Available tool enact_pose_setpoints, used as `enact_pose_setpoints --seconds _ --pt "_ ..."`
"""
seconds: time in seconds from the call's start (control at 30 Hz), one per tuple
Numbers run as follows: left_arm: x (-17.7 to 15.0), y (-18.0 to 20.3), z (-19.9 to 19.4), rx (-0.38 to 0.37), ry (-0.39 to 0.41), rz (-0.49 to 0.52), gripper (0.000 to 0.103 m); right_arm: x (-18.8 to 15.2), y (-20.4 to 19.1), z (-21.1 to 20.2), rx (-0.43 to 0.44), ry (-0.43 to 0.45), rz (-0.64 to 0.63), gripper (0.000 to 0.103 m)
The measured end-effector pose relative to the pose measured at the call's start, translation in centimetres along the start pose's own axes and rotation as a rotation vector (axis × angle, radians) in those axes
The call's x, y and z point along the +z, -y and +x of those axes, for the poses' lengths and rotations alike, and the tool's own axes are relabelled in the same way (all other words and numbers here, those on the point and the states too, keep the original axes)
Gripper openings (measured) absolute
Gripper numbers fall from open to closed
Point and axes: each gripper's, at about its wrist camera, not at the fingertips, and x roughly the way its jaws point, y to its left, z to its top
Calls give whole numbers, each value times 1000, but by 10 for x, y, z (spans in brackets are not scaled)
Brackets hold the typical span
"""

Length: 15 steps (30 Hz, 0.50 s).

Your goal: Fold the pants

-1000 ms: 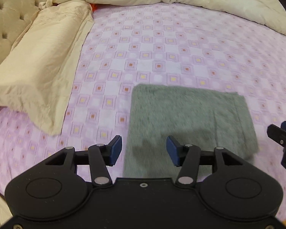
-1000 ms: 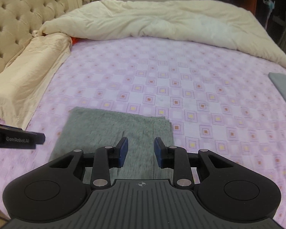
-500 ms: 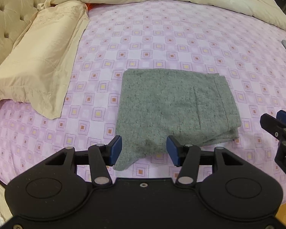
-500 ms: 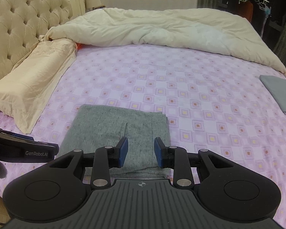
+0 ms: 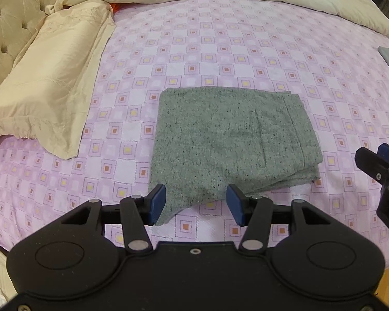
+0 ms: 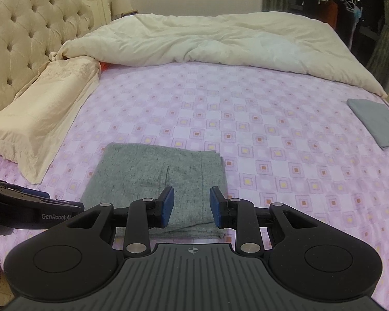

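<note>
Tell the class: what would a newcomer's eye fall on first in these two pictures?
First the folded grey pants, a neat rectangle on the lilac checked sheet near the bed's front edge. Next, both grippers, left gripper and right gripper, open above its near edge. A cream pillow lies left.

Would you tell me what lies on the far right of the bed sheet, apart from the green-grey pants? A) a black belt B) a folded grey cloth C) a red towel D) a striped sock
B: a folded grey cloth lies flat near the sheet's right edge, well clear of the pants.
</note>
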Motion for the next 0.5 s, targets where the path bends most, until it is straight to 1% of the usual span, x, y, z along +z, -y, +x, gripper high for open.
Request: enact_pose_setpoints --seconds 0.3,0.5 --pt "-1 0 1 -9 -4 -2 59 1 -3 2 4 -7 -9 29" --pt "-2 0 0 2 6 -6 59 1 -5 2 3 -11 -13 29"
